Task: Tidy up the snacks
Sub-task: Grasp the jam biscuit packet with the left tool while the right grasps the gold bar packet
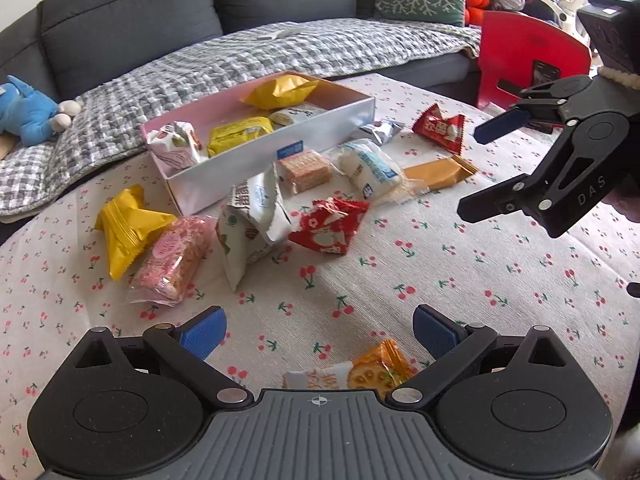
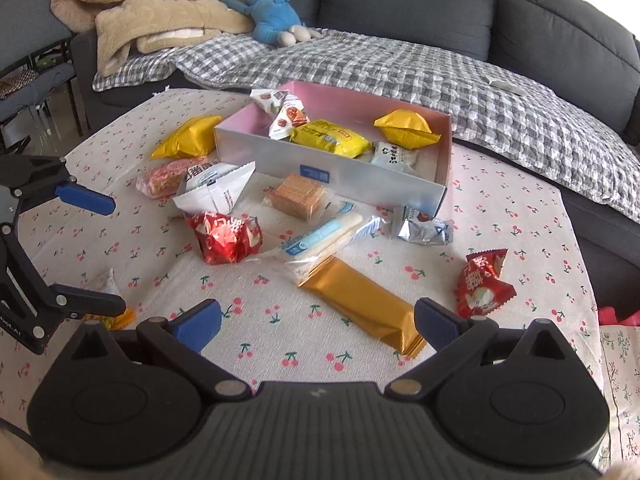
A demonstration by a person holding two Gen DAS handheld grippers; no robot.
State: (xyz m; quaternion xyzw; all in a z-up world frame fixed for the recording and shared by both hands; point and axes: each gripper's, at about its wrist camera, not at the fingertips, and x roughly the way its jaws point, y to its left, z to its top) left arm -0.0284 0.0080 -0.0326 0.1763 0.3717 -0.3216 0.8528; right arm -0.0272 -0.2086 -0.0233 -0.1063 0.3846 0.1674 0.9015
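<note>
A pink-lined white box on the cherry-print cloth holds several wrapped snacks. More snacks lie loose in front of it: a yellow pack, a pink bar, a white pouch, a red pack, a gold bar and a second red pack. My left gripper is open and empty above an orange cracker pack. My right gripper is open and empty, just before the gold bar; it also shows in the left wrist view.
A grey sofa with a checked blanket runs behind the table. A blue plush toy and a beige coat lie on it. A red chair stands at the table's far right.
</note>
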